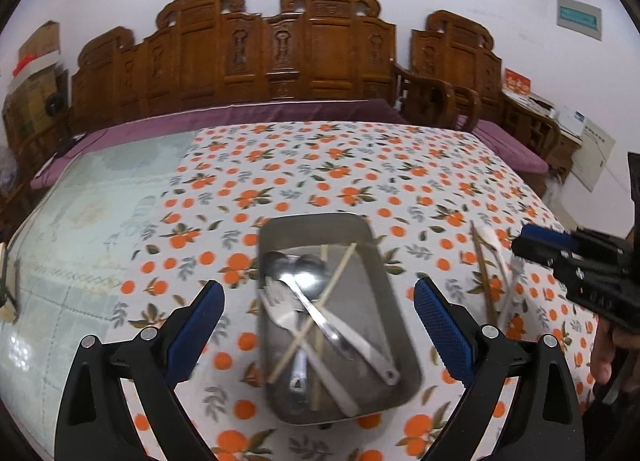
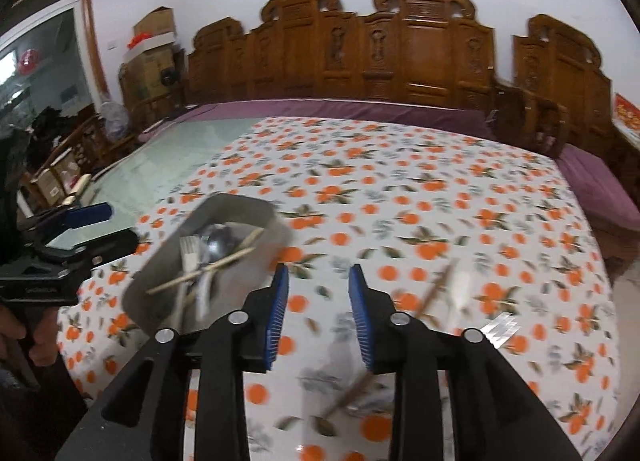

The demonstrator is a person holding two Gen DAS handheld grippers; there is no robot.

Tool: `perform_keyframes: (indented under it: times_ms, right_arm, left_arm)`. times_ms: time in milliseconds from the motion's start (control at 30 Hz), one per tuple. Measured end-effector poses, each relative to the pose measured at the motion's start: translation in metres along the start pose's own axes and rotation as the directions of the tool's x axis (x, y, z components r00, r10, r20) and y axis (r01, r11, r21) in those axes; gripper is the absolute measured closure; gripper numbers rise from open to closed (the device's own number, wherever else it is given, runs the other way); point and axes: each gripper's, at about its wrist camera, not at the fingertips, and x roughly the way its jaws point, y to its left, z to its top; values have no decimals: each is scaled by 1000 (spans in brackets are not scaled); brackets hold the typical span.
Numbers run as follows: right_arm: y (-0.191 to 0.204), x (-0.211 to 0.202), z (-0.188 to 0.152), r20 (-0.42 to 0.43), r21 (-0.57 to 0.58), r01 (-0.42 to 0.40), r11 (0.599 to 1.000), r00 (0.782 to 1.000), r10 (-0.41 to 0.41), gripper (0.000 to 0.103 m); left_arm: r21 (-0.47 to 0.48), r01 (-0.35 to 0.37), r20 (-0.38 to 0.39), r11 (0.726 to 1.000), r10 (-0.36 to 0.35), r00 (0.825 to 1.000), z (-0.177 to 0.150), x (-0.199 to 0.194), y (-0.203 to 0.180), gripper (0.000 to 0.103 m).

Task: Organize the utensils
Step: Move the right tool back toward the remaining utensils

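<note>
A metal tray (image 1: 394,325) on an orange-print cloth (image 1: 360,165) holds spoons (image 1: 308,281), a fork (image 1: 280,311) and chopsticks (image 1: 320,307) in a crossed heap. The left tongs (image 1: 320,325) hang over it, spread wide and empty. At the tray's three o'clock more utensils (image 1: 494,273) lie loose on the cloth — the right tongs (image 2: 319,315), parted with nothing between them, are above these.
</note>
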Motion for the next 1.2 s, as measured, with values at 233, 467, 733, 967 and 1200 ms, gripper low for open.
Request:
perform_keyframes:
  times_ms: [233,467,733,967,1200]
  right_arm:
    - [-59,-11,-17,8,63,137,989,990,-138,59]
    - [-101,5,-46,-53,152,202,967,979,-197,59]
    - [-115,33,-69,-153,242,227,943,969,-193,55]
    - [-125,49,-72,-181,263,260,929,959,-217,50]
    - [-123,65,-70,-194,215,285,934,950,-246,50]
  left_arm:
    - [29,36,9,999,-37,999,-7,2,-28,11]
    - [52,56,-9,997,-56,998,-15,8,-48,11]
    - [93,75,-19,993,-74,997,-26,13,-72,11]
    - [121,89,-31,989,-86,996,-33,16,-85,11]
    - [131,93,-43,987,-88,995,-35,20,-91,11]
